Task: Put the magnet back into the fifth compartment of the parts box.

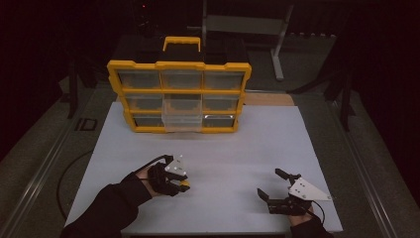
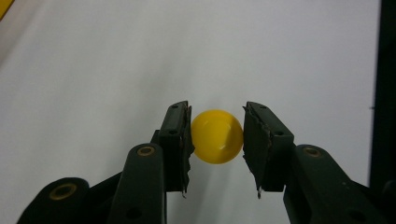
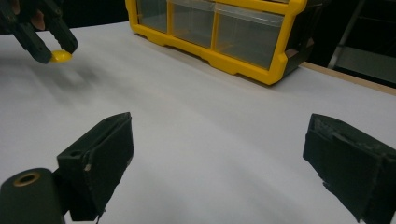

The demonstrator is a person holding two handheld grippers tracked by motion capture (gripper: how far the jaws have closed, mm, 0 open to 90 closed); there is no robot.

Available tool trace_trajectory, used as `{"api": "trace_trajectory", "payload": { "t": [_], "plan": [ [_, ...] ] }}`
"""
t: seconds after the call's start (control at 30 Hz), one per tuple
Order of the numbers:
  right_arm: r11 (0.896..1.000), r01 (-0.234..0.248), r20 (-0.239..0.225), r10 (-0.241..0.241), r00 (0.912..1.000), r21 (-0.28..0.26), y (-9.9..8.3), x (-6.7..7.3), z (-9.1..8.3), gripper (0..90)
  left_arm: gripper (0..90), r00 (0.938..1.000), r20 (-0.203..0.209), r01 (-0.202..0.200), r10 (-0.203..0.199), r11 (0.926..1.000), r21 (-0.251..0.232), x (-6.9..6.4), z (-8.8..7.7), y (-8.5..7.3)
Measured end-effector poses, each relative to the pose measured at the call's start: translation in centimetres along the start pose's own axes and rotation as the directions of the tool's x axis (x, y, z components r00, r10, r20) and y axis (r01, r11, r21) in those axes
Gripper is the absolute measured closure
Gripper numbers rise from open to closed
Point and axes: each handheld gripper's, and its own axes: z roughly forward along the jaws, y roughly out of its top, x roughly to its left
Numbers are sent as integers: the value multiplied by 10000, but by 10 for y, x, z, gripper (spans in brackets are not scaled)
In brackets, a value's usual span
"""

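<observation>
Holding a small yellow ball between its pads, my left gripper sits nearest me, well in front of the yellow drawer box. I judge the pickup done; carrying the ball to the box's pulled-out clear drawer and dropping it in is left. Farther right of the ball, also in front of the box, my right gripper waits with jaws wide and empty. No brand or writing is readable anywhere.
</observation>
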Motion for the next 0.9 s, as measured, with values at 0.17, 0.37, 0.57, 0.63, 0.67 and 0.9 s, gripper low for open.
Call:
{"api": "trace_trajectory", "payload": {
  "t": [0.17,0.37,0.57,0.63,0.67,0.9],
  "plan": [
    [10000,17,-16,-17,10000,-39,0,-1,-1,87,627,9999,118,-72,73,10000,-59,-1,-5,2],
    [10000,36,-9,-36,10000,-21,0,0,-1,87,627,9994,235,-238,239,9997,-45,-1,-12,4],
    [9999,98,29,-98,9999,-26,0,0,0,87,627,9990,282,-342,345,9994,-111,-2,-20,9],
    [10000,83,14,-83,10000,6,0,1,0,87,627,9986,302,-438,441,9990,-101,-2,-24,11],
    [9999,109,17,-109,9999,17,0,1,0,87,627,9985,332,-433,436,9990,-84,-1,-25,11],
    [9999,106,19,-106,9999,3,1,1,0,87,627,9976,219,-644,650,9976,-261,0,-40,19]
  ]
}}
